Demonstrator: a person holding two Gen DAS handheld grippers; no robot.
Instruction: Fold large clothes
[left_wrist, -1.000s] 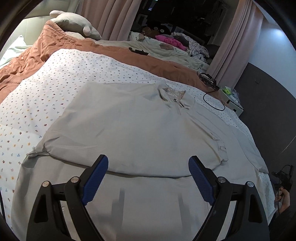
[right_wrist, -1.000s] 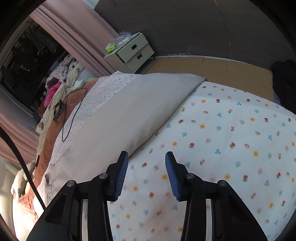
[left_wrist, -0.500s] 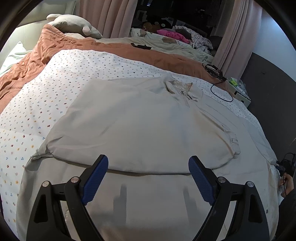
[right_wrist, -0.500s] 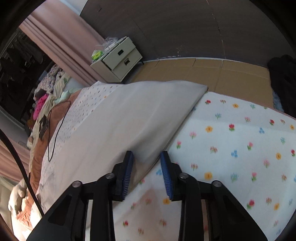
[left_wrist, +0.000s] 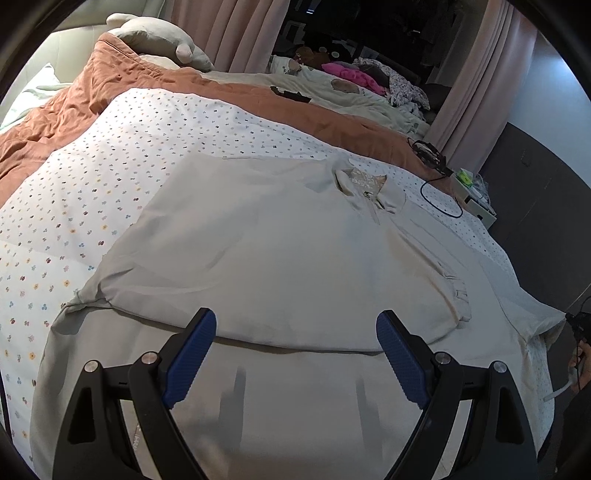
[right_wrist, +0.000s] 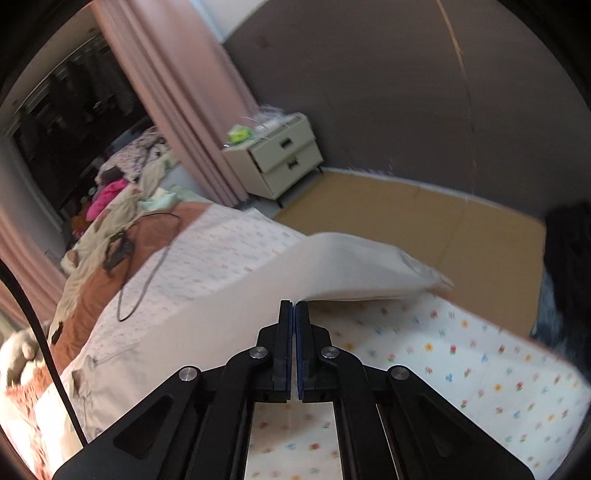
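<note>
The right gripper has just been closed and is now being seen pinching the edge of the beige shirt, which was lying flat a second ago and is being raised off the floral bedsheet; a fold is judged begun. The left gripper is being held spread, empty, above the shirt's hem. The collared shirt is lying across the bed, one side already doubled over.

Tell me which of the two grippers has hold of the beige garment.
The right gripper: its jaws have just closed on the edge of the beige garment, lifting it off the bed. The left gripper hangs wide open above the cloth.
</note>
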